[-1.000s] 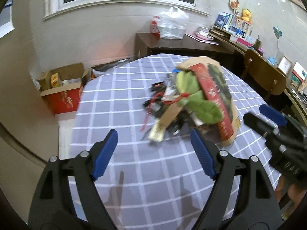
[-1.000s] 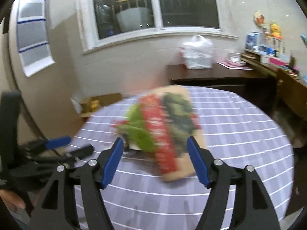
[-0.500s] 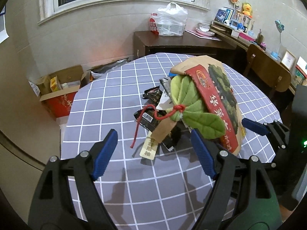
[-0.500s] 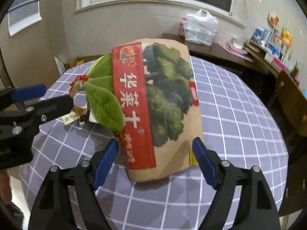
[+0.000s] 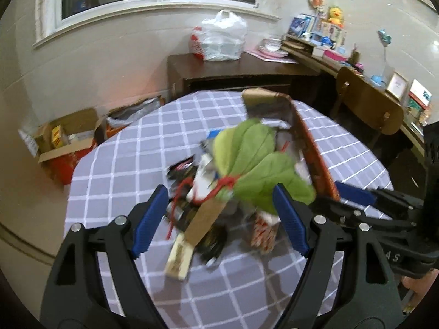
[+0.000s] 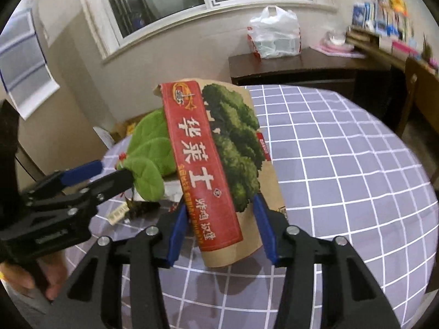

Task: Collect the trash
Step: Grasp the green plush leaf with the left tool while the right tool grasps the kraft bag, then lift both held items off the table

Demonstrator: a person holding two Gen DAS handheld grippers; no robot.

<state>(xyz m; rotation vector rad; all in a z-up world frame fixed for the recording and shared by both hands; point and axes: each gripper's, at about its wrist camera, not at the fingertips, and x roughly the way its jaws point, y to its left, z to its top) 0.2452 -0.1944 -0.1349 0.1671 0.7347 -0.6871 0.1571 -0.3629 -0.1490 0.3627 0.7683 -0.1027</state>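
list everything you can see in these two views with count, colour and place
paper bag: one, brown with red band and green tree print, tilted up on the table, between the right tool's jaws
leaf decoration: one, green, red cord, on the trash pile
trash pile: several wrappers, mixed colours, table centre
table: one, grey-purple check cloth
plastic bag: one, white, on dark cabinet
cardboard boxes: a few, brown and red, floor
left tool: open, over the pile
right tool: closing around the bag
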